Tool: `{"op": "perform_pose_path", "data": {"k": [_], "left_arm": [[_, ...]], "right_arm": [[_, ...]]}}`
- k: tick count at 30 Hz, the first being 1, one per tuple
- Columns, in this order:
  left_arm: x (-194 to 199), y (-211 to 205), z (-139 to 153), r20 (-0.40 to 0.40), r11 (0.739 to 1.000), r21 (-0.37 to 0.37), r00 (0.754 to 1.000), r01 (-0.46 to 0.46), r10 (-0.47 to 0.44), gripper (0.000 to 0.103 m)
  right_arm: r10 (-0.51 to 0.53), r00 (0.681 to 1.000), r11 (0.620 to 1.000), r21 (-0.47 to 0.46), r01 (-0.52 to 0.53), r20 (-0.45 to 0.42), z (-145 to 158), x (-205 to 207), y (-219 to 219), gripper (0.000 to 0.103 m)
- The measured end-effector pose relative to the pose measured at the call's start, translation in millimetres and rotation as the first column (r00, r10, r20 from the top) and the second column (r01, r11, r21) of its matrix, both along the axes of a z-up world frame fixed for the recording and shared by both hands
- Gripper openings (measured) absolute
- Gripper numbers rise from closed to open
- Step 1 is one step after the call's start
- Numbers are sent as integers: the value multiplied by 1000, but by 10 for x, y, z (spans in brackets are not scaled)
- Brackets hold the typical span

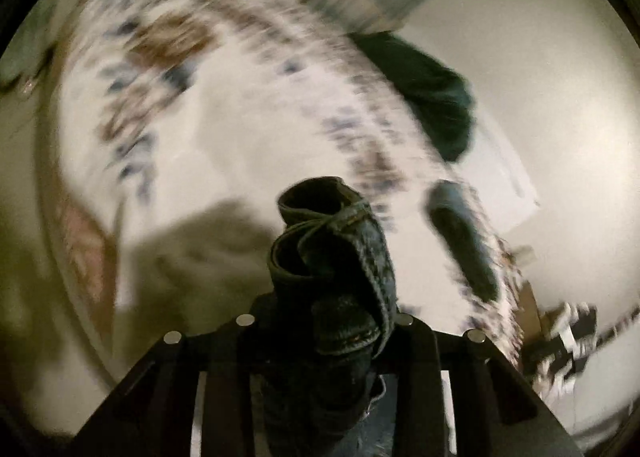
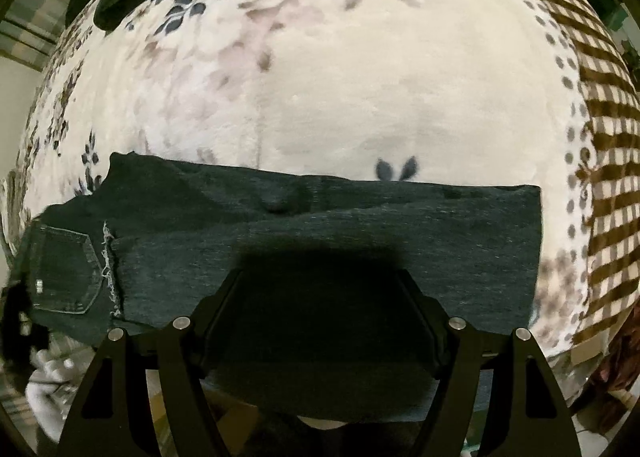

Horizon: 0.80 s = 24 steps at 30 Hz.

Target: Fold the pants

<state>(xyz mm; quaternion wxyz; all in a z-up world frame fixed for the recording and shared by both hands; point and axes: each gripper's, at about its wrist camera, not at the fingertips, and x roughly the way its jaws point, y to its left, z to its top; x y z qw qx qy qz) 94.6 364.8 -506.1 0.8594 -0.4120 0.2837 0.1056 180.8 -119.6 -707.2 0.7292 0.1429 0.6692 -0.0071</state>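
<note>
Currently the pants (image 2: pixel 304 233) lie flat along the near edge of the bed (image 2: pixel 360 89), spread over a floral blanket, with the pocketed seat toward the left edge and the leg ends toward the right edge. They appear already doubled leg on leg.

Step in hand, as a judgement: the lengthwise fold, bringing one end of the garment over toward the other.

Left claw (image 1: pixel 320 321): clenched on a bunched, rolled edge of dark denim (image 1: pixel 336 249), which stands up between the two fingers. The thick stitched band suggests the waistband, though this cannot be confirmed. The surroundings in the left wrist view are heavily smeared, so the position of this claw over the bed cannot be fixed. A second dark garment (image 1: pixel 432 89) lies farther off on the bed.

Right claw (image 2: pixel 320 313): released, its fingers spread wide. It points steeply down over the middle of the leg section, near the near edge of the bed. Denim fills the gap between the fingers, but the pads do not press on it. Whether the fingertips rest on the cloth cannot be told; a dark shadow covers that area.

Next move, as a judgement: carry the gripped end across toward the right edge, keep the layers aligned, and use the right claw to pin or grip the cloth at the fold line so the lower layer does not drag.
</note>
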Motion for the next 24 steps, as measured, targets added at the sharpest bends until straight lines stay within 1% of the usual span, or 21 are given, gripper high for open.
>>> {"op": "perform_pose_path", "data": {"k": [2,3,4,5,6,7,9,10,11,12,13,15,17,19,20,21,22,23,24], "left_arm": [[11,-187,326,56,996,55,996,72,-75,27],[-12,-270,459,82,992,71,990,107,-113,27],[-1,-421,640,114,984,91,980,155,-165,27],[4,-540,754,133,977,98,970,189,-201,26],[20,-670,860,151,968,101,958,229,-243,26],[40,-884,1009,172,952,108,937,287,-302,26],[51,-1201,1164,192,922,118,903,368,-385,26],[63,-1472,1237,213,896,110,870,430,-444,26],[70,-1636,1264,219,878,110,850,466,-479,26],[80,-1961,1273,219,841,114,812,529,-541,26],[95,-2178,1244,218,810,103,782,577,-585,26],[116,-2569,1144,209,760,80,735,645,-646,26],[146,-3032,942,170,696,67,679,715,-714,26],[175,-3394,730,124,643,66,633,763,-764,26],[184,-3596,594,90,611,71,605,788,-791,26],[187,-3735,510,65,588,72,584,806,-809,26],[180,-3945,382,21,552,81,552,830,-834,26],[173,-4045,311,-5,531,88,533,843,-846,26],[148,-4181,220,-45,504,94,510,859,-859,26]], "right_arm": [[-15,1000,1000,7,15,6,26,-50,-128,76],[-24,1000,1000,10,24,8,40,-72,-186,76],[-36,999,999,13,36,12,61,-98,-256,76],[-49,999,999,18,49,17,93,-134,-354,76],[-62,998,998,23,62,21,127,-187,-475,76],[-79,997,997,27,78,27,159,-221,-576,76],[-117,992,993,39,116,38,246,-309,-800,76],[-134,990,990,42,132,44,290,-349,-886,76],[-156,986,987,46,153,51,345,-406,-1007,76],[-174,983,984,48,171,57,394,-459,-1115,76],[-199,978,979,45,197,65,455,-539,-1274,76],[-235,969,972,41,232,74,533,-643,-1504,76],[-273,959,962,20,272,79,579,-788,-1783,76],[-308,948,951,3,309,77,578,-896,-2021,76],[-328,941,944,-10,330,76,565,-946,-2131,76],[-344,936,938,-19,346,76,554,-1002,-2239,76],[-359,931,932,-25,361,72,533,-1050,-2342,76],[-373,925,926,-29,375,68,503,-1109,-2437,76],[-384,921,921,-34,387,67,485,-1158,-2492,76]]}}
